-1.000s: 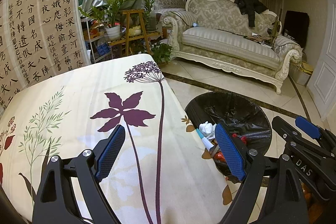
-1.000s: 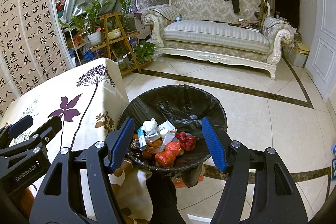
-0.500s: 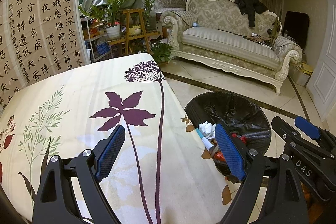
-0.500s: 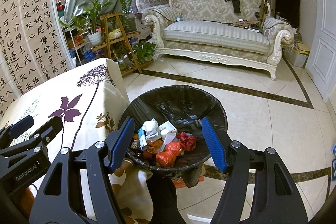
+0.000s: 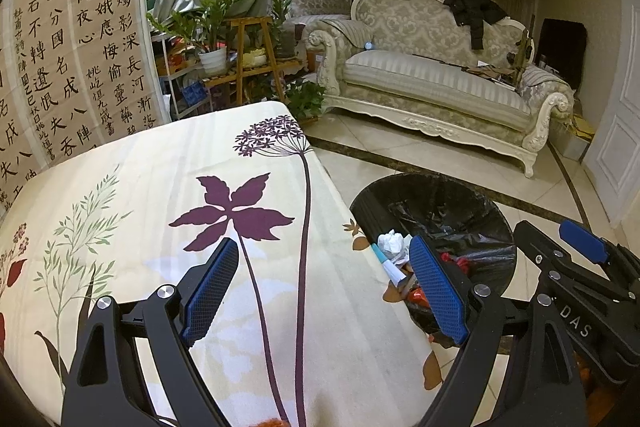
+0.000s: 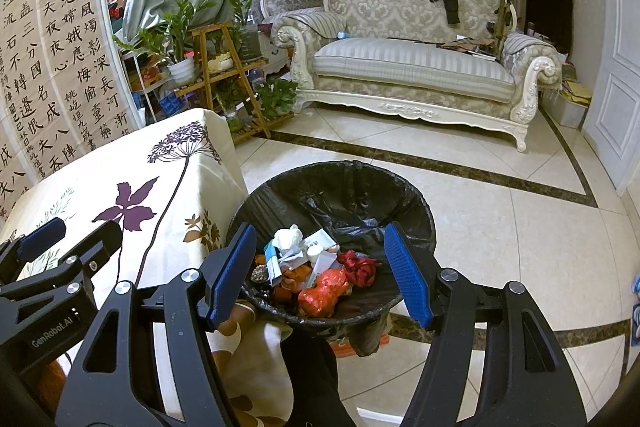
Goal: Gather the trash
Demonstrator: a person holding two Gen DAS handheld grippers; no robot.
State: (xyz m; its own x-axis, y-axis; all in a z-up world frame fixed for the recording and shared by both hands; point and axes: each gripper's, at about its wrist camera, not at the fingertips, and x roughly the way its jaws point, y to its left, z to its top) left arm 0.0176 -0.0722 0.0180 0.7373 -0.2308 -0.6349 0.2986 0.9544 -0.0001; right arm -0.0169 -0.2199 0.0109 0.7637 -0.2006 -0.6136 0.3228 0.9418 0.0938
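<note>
A round bin with a black liner (image 6: 344,195) stands on the floor beside the table; it also shows in the left wrist view (image 5: 440,203). It holds trash: a white crumpled tissue (image 6: 288,237), red wrappers (image 6: 358,265), an orange wrapper (image 6: 320,297) and paper scraps. My right gripper (image 6: 320,271) is open and empty, held above the near side of the bin. My left gripper (image 5: 324,287) is open and empty over the table's right part, above the flowered tablecloth (image 5: 160,187).
The table edge (image 5: 340,195) runs next to the bin. A cream sofa (image 6: 412,67) with a dark jacket stands at the far wall. A wooden plant stand (image 6: 218,75) and a calligraphy screen (image 6: 52,67) are at the left. Tiled floor (image 6: 500,227) lies right of the bin.
</note>
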